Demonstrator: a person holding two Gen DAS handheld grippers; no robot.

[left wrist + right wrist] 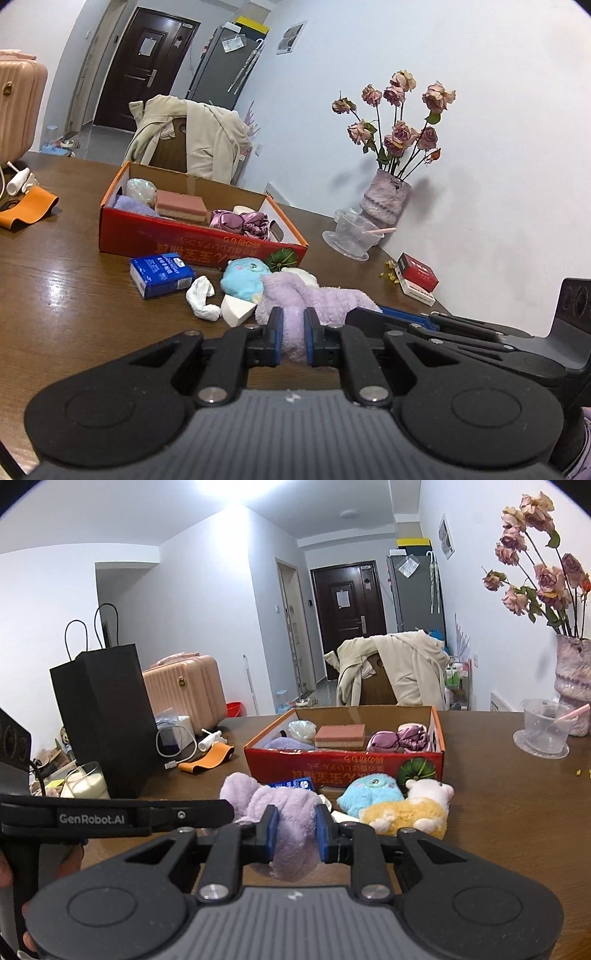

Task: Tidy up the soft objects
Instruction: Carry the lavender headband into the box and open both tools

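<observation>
Purple towel [295,306], bunched in front of the red box [192,236], is pinched by both the left gripper [293,332] and the right gripper [295,830], jaws nearly closed on it.

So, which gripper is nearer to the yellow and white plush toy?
Right. The right gripper, shut on the purple fluffy cloth, has the plush toy just to its right. The left gripper grips the same cloth on the side away from the toy.
</observation>
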